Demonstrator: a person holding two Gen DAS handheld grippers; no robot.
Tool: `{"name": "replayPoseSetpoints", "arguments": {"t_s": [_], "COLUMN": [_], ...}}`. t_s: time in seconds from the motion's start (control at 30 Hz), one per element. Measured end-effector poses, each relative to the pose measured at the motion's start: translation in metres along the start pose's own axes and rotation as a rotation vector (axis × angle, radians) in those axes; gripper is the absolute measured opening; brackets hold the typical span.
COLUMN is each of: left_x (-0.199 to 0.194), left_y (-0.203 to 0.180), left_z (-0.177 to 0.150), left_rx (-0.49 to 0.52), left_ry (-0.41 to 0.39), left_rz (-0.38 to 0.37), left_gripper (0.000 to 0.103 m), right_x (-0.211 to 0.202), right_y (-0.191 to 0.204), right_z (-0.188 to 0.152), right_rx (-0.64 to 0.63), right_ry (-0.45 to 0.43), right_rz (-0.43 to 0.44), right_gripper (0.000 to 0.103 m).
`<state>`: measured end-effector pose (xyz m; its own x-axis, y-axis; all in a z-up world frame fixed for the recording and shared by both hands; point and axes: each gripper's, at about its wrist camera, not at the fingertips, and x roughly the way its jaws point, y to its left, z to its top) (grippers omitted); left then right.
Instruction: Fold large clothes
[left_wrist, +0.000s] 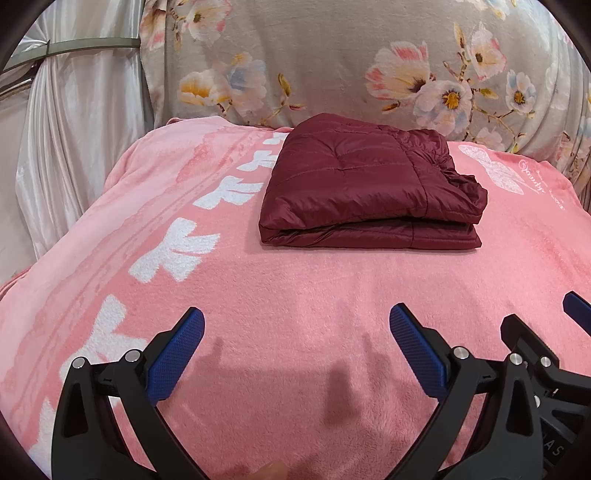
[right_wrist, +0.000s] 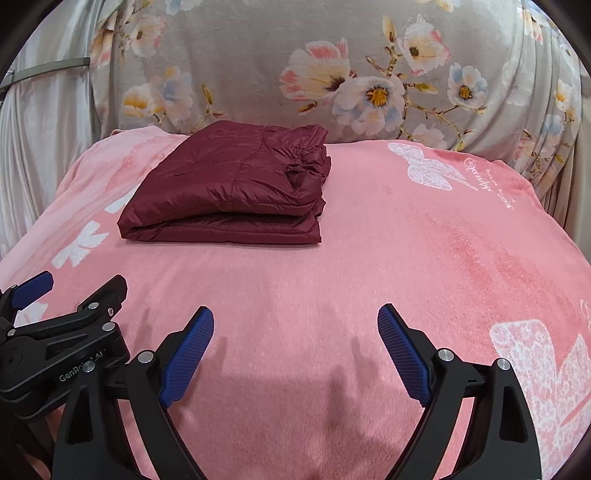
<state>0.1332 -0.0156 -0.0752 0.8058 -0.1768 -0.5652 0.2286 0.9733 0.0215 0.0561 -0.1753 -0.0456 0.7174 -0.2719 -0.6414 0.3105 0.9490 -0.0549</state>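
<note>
With both your left gripper (left_wrist: 297, 350) and right gripper (right_wrist: 295, 349) jaws apart and empty, the puffy, slick maroon jacket (left_wrist: 369, 195) at twelve o'clock looks light; pinch its stitched hem.

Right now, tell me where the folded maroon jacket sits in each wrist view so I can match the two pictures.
Left wrist view: the folded maroon jacket lies centre to right of centre, on the pink blanket.
Right wrist view: the jacket lies left of centre, on the same blanket.
Shared landmark: the white butterfly print, to the jacket's right in both.
</note>
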Motion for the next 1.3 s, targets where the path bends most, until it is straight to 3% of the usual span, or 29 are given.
{"name": "replayPoseSetpoints", "arguments": {"t_s": [1.3], "left_x": [-0.0014], "left_y": [0.0011], "left_z": [0.0016], "left_rx": [0.006], "left_ry": [-0.007], "left_rz": [0.000], "left_gripper": [0.098], "right_x": [-0.0018], "right_y": [0.0005], "right_z": [0.0009], "right_rx": [0.011], "right_ry": [-0.004], "right_rz": [-0.008], "right_gripper": [0.088]}}
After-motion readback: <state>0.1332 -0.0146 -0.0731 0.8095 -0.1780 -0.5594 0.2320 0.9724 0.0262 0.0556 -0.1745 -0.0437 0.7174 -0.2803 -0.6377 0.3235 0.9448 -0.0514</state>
